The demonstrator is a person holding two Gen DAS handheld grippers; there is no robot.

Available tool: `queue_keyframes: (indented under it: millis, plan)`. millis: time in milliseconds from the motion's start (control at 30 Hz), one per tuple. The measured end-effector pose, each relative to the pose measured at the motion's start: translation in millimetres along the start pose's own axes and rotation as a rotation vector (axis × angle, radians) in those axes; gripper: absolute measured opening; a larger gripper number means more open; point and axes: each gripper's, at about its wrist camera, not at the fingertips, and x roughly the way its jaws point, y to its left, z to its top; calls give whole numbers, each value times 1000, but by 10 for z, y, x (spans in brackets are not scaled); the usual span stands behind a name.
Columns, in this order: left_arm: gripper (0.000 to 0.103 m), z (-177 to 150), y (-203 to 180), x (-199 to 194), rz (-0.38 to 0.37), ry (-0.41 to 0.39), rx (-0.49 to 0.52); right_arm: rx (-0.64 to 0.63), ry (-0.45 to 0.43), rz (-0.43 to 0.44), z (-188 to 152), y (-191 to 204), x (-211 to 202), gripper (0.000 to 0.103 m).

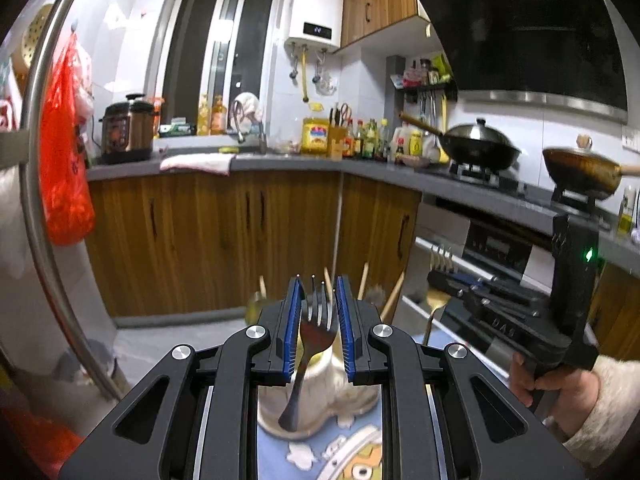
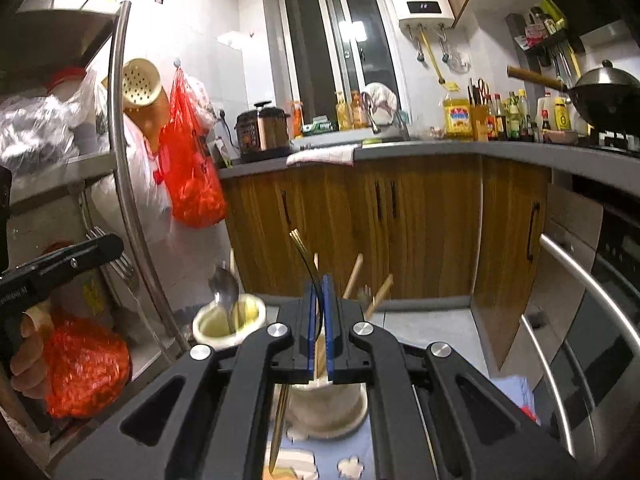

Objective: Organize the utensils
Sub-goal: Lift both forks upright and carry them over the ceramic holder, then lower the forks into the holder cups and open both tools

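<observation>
Left wrist view: the left gripper [image 1: 318, 312], blue pads close together, clasps a dark steel fork [image 1: 308, 344], tines up, handle hanging toward a cream ceramic utensil pot [image 1: 320, 412].
Right wrist view: the right gripper [image 2: 319, 316], nearly closed, pinches a slim gold-and-black fork [image 2: 308, 264], upright, above the same cream pot [image 2: 328, 408]; a second cream pot [image 2: 212, 328] holding a steel spoon [image 2: 224, 292] stands beside it.

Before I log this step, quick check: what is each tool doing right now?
Left tool: closed on a dark fork, tines up.
Right tool: closed on a gold fork, seen edge-on.
</observation>
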Motion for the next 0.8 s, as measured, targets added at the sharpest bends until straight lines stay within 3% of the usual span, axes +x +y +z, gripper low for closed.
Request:
queue_keyframes:
  millis: [333, 433, 700, 767, 800]
  plan:
    - [19, 517, 45, 104, 17, -80, 9, 6, -98, -67, 399, -85, 211, 3]
    - [19, 482, 34, 230, 23, -72, 13, -13, -134, -112, 396, -119, 265, 3]
    - [16, 209, 144, 651, 25, 9, -14, 10, -136, -119, 369, -228, 404, 3]
    - [6, 150, 195, 707, 24, 21, -25, 16, -144, -115, 379, -233, 401, 3]
    - [6, 117, 216, 741, 23, 33, -28, 18, -150, -113, 387, -230, 394, 3]
